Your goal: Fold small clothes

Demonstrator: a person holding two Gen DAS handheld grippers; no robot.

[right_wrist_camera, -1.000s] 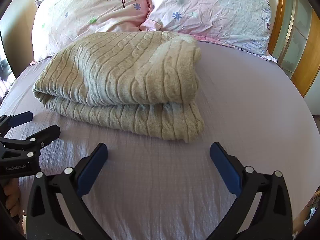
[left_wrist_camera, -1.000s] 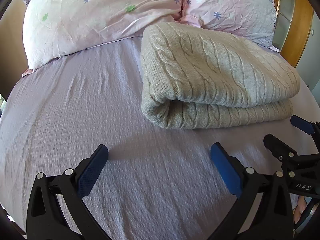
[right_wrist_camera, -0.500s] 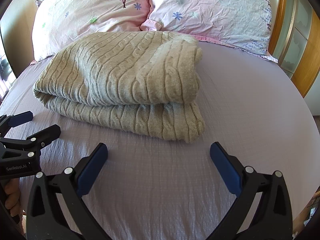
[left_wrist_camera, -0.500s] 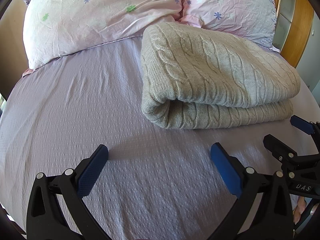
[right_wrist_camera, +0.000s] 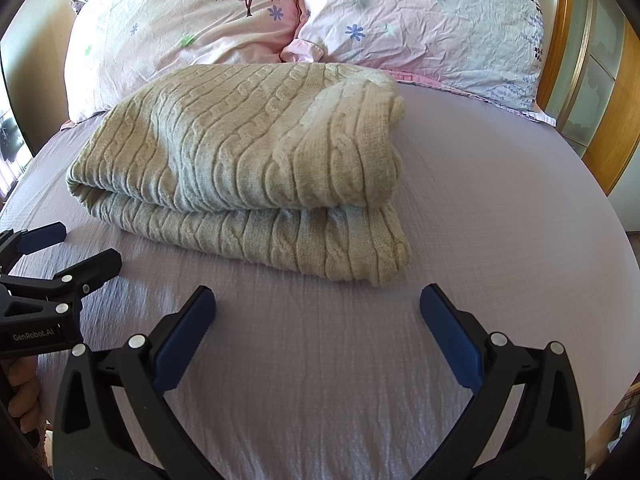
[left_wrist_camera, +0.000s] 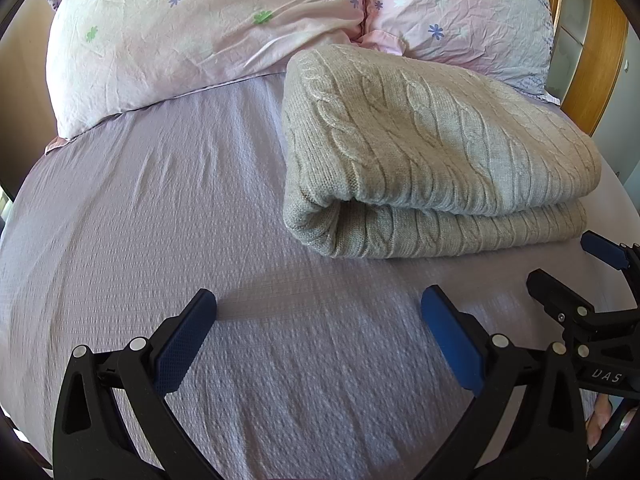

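Note:
A beige cable-knit sweater [left_wrist_camera: 432, 152] lies folded in a thick stack on the lilac bed sheet [left_wrist_camera: 160, 220]; it also shows in the right wrist view [right_wrist_camera: 248, 168]. My left gripper [left_wrist_camera: 318, 320] is open and empty, low over the sheet, in front of and left of the stack. My right gripper [right_wrist_camera: 318, 320] is open and empty, in front of the stack's right end. Each gripper shows in the other's view: the right one [left_wrist_camera: 576, 276] at the right edge, the left one [right_wrist_camera: 64, 248] at the left edge, both open.
Two pink floral pillows [left_wrist_camera: 208, 28] [right_wrist_camera: 420, 20] lie behind the sweater at the head of the bed. A wooden headboard and cabinet [right_wrist_camera: 600, 92] stand at the far right. The sheet [right_wrist_camera: 500, 200] stretches to the right of the sweater.

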